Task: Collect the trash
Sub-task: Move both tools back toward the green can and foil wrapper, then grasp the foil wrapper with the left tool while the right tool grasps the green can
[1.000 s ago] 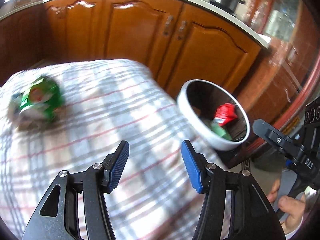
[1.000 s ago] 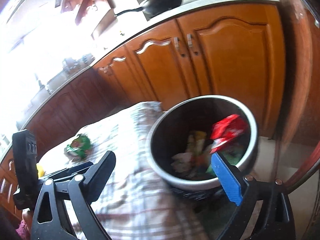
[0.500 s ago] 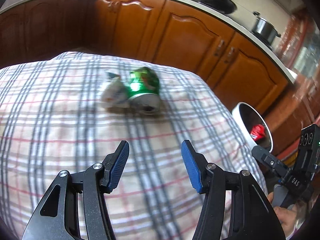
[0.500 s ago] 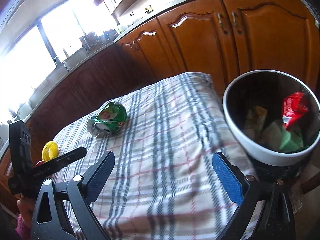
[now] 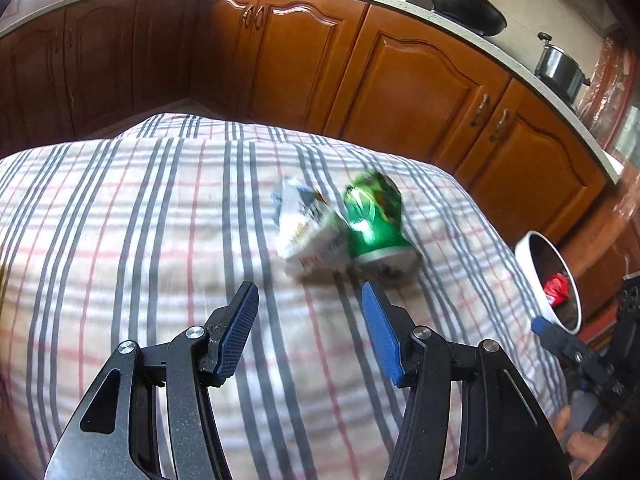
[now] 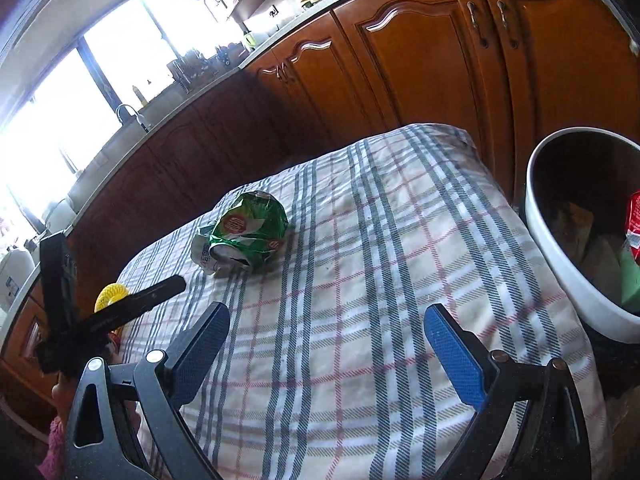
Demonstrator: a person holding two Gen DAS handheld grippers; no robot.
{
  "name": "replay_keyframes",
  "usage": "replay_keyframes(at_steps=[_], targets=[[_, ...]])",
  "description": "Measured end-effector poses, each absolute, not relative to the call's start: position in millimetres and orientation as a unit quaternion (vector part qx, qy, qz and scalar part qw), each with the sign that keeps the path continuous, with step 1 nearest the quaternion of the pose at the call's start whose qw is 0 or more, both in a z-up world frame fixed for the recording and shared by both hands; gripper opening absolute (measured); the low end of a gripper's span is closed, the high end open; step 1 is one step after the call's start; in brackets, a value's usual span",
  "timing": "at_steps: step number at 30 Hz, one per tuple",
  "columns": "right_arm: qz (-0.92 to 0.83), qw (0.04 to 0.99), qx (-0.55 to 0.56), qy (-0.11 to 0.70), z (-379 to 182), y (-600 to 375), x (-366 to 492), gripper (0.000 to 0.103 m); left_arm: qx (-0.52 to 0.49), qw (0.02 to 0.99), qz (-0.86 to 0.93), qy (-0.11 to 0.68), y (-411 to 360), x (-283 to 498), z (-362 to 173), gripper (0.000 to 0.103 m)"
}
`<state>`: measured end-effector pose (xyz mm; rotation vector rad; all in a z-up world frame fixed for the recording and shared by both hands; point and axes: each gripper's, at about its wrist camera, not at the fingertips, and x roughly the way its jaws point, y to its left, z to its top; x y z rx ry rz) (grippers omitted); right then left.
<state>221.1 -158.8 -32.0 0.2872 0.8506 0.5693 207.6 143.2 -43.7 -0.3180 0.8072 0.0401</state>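
A crushed green can (image 5: 374, 220) lies on the plaid tablecloth beside a crumpled white carton (image 5: 306, 230); the can also shows in the right wrist view (image 6: 246, 230). My left gripper (image 5: 310, 328) is open and empty, just short of the pair. My right gripper (image 6: 326, 350) is open and empty over the cloth, nearer the table's front. A white-rimmed bin (image 6: 560, 264) with a red wrapper (image 6: 634, 220) inside stands off the table's right edge; it also shows in the left wrist view (image 5: 532, 276).
The plaid cloth (image 6: 360, 280) covers the table. A yellow object (image 6: 110, 296) sits at its left edge behind the left gripper's body. Brown kitchen cabinets (image 5: 360, 72) run behind the table, with a wok (image 5: 466, 10) and a pot (image 5: 560, 68) on the counter.
My left gripper has swung left from the bin and closed in on the can and carton. My right gripper has moved back from over the bin to above the cloth.
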Motion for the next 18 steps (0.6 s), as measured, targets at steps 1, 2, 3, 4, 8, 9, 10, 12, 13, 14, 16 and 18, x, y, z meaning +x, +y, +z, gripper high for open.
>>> replay_keyframes(at_steps=[1, 2, 3, 4, 8, 9, 10, 12, 13, 14, 16, 18], targets=[[0.273, 0.862, 0.138, 0.405, -32, -157, 223, 0.098, -0.151, 0.907, 0.019, 0.393, 144, 213, -44, 0.054], [0.275, 0.861, 0.139, 0.405, -32, -156, 224, 0.097, -0.149, 0.907, 0.019, 0.393, 145, 217, -45, 0.054], [0.276, 0.86, 0.14, 0.406, -32, -155, 227, 0.096, -0.145, 0.909, 0.018, 0.391, 145, 223, -45, 0.054], [0.277, 0.859, 0.14, 0.408, -32, -153, 229, 0.095, -0.142, 0.91, 0.013, 0.389, 144, 227, -44, 0.054], [0.283, 0.855, 0.142, 0.411, -32, -143, 240, 0.09, -0.127, 0.912, -0.004, 0.391, 140, 241, -47, 0.034], [0.284, 0.854, 0.142, 0.412, -32, -141, 244, 0.088, -0.125, 0.91, -0.009, 0.395, 139, 244, -49, 0.018], [0.286, 0.853, 0.144, 0.413, -32, -138, 247, 0.087, -0.121, 0.909, -0.016, 0.4, 138, 246, -52, 0.009], [0.289, 0.85, 0.147, 0.416, -33, -131, 253, 0.084, -0.114, 0.91, -0.022, 0.399, 136, 245, -53, 0.006], [0.292, 0.848, 0.149, 0.417, -33, -127, 256, 0.083, -0.113, 0.911, -0.024, 0.397, 136, 242, -52, 0.005], [0.295, 0.846, 0.151, 0.418, -32, -123, 259, 0.082, -0.114, 0.911, -0.027, 0.395, 137, 239, -52, 0.004], [0.301, 0.843, 0.151, 0.418, -32, -115, 263, 0.082, -0.13, 0.91, -0.029, 0.392, 143, 228, -50, 0.003], [0.311, 0.839, 0.151, 0.42, -32, -102, 268, 0.082, -0.145, 0.909, -0.026, 0.389, 148, 217, -48, 0.003]])
